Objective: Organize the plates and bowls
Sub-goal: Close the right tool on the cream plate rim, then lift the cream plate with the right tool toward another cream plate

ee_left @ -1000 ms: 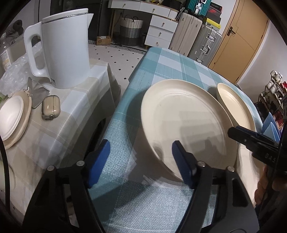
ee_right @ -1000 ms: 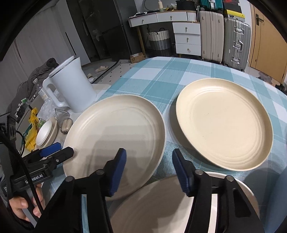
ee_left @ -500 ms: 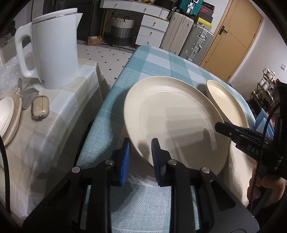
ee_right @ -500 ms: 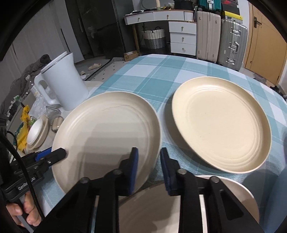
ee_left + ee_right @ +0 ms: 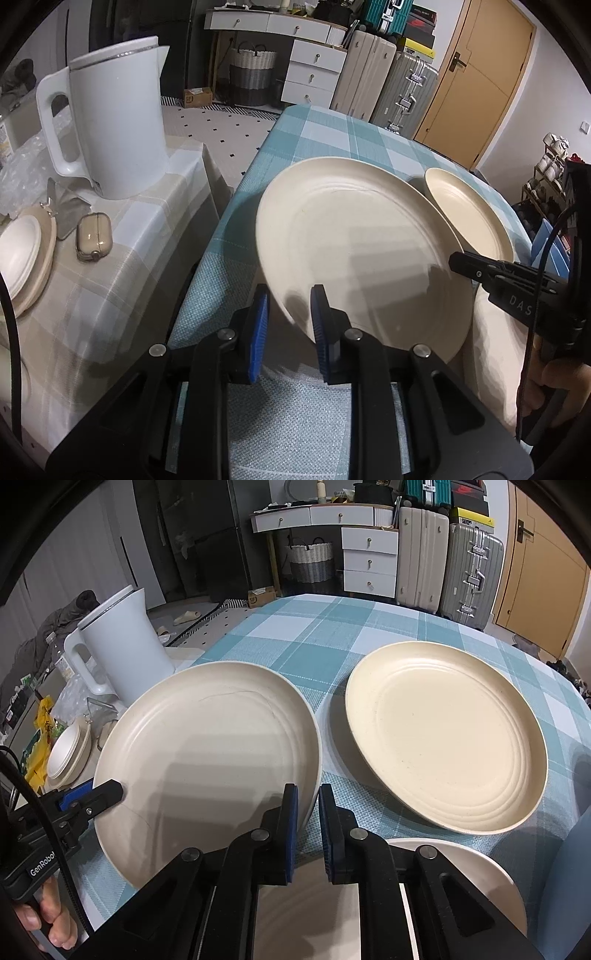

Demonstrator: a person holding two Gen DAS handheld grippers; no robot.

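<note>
A large cream plate is tilted up off the teal checked tablecloth. My left gripper is shut on its near-left rim. My right gripper is shut on its opposite rim. Each gripper shows in the other's view, the right one and the left one. A second cream plate lies flat on the cloth beside it. A third, whiter plate lies under my right gripper.
A white electric kettle stands on a lower side table to the left, with a small case and stacked small dishes. Suitcases and drawers stand beyond the table.
Both grippers went from wide open to shut on opposite rims of the large plate. The plate has lifted and tilted off the cloth.
</note>
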